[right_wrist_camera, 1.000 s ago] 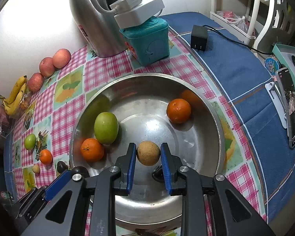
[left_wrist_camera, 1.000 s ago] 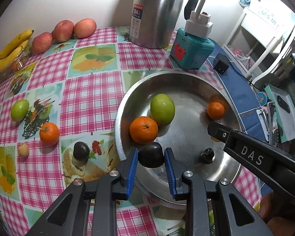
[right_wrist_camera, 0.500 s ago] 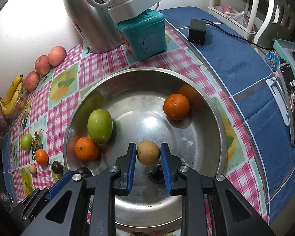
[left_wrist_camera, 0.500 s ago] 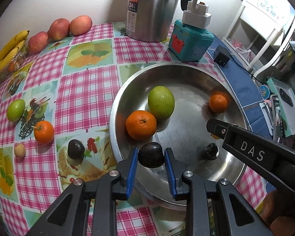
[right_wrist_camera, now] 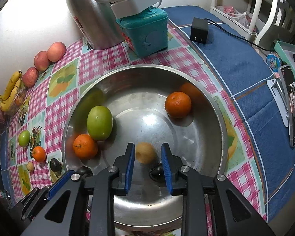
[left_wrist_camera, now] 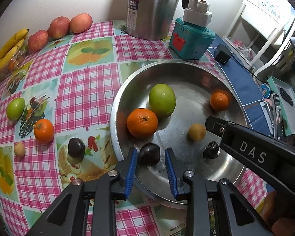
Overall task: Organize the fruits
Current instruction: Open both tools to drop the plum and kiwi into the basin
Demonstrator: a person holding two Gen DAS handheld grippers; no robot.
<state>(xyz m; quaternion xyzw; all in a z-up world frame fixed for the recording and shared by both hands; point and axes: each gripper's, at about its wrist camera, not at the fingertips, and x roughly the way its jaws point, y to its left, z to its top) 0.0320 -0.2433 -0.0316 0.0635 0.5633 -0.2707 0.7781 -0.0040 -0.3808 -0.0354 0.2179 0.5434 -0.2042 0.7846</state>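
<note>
Pink-checked cloth covered the table point(left_wrist_camera: 84, 90), where a wide steel bowl point(right_wrist_camera: 216, 114) sat. Left gripper point(left_wrist_camera: 151, 167) fingers were spreading, a dark round plum point(left_wrist_camera: 149, 153) loose between them on the bowl's floor. Right gripper point(right_wrist_camera: 146, 167) fingers were spreading too, a small tan fruit point(right_wrist_camera: 145, 152) free between them, near a green apple point(right_wrist_camera: 99, 123) and oranges.

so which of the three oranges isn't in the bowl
The orange on the checked tablecloth, beside the green fruit; the other two sit inside the steel bowl.
</note>
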